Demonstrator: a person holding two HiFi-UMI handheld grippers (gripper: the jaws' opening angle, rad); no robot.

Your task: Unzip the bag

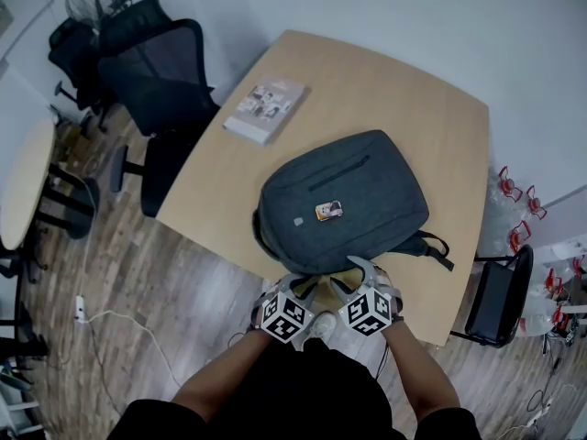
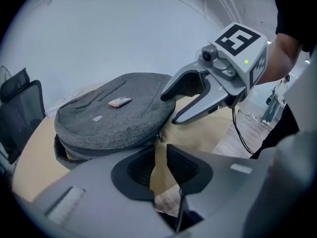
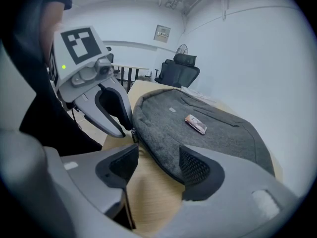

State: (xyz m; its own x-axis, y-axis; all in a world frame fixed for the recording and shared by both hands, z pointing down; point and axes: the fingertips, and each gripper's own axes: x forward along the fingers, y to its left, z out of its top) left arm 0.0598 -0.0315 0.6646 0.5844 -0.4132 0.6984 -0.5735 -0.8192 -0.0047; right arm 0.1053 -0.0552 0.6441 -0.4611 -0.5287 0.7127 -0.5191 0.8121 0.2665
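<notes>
A grey bag [image 1: 344, 200] lies flat on the wooden surface [image 1: 413, 108], its near edge at the front rim. A book [image 1: 266, 110] lies well apart behind it. The left tongs [image 2: 159, 156] stand slightly apart and empty, with the zip pull [image 2: 159, 137] just ahead of them. The right tongs [image 3: 157, 158] are wide apart at the bag's edge, pinching nothing.

Soft even light, fisheye-warped edges
</notes>
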